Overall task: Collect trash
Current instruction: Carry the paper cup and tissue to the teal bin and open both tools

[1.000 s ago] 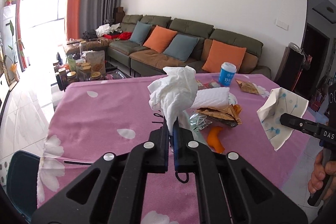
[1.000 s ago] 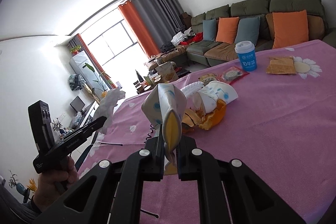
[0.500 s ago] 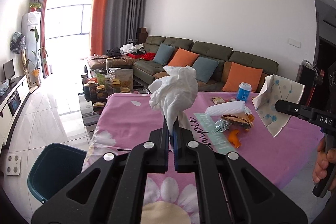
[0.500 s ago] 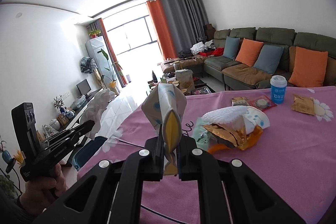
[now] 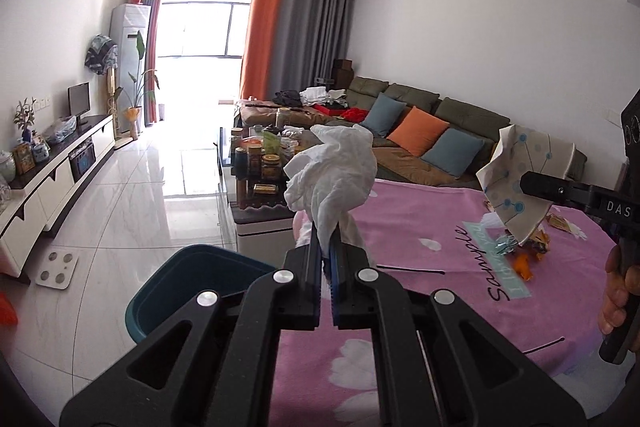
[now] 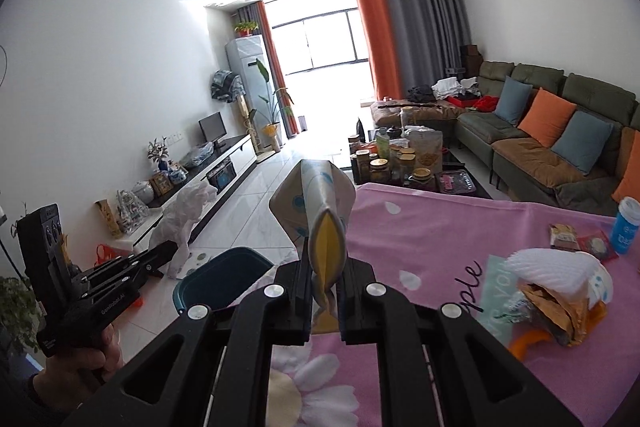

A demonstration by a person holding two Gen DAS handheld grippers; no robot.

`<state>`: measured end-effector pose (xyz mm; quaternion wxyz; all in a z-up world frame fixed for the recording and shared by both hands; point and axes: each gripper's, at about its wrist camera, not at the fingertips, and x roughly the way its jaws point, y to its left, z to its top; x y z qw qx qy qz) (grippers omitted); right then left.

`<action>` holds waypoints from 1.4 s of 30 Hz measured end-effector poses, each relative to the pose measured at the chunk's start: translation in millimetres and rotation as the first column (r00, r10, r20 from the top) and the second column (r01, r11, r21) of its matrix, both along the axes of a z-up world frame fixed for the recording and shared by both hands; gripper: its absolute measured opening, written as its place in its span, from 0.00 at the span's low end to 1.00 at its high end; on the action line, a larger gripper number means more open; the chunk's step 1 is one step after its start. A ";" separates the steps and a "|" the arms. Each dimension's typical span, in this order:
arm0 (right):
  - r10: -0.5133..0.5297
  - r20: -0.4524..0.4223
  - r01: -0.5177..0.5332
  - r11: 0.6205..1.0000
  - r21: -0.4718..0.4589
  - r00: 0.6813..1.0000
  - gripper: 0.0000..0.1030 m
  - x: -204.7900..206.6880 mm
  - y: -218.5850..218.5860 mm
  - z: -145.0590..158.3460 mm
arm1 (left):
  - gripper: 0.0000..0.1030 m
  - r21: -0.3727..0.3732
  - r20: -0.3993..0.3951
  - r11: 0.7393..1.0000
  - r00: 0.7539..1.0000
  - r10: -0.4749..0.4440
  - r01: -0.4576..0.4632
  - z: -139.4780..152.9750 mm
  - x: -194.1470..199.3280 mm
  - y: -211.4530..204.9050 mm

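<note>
White tissue (image 5: 334, 169), crumpled, sticks up from my left tongs (image 5: 327, 259), which are clenched on its lower end; I hold it high so nothing drags on the counter (image 5: 448, 227). My right tongs (image 6: 325, 283) grip a folded paper wrapper (image 6: 314, 207) with a yellow inside, pinched at its base. Both pieces hang over the counter's near edge, aimed toward the teal bin (image 5: 192, 279) on the floor just beside it. More trash (image 6: 560, 291) is piled on the pink cloth, well apart from both tongs, so I judge the job partly done.
</note>
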<state>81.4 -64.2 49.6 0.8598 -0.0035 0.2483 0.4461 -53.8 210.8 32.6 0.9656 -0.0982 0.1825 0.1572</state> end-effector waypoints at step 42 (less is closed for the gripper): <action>0.416 -0.275 -0.499 0.723 -0.478 0.867 0.16 2.9 304.2 -122.8 | 0.09 -0.310 -0.435 0.899 0.887 0.155 -0.309 -166.5 48.8 143.9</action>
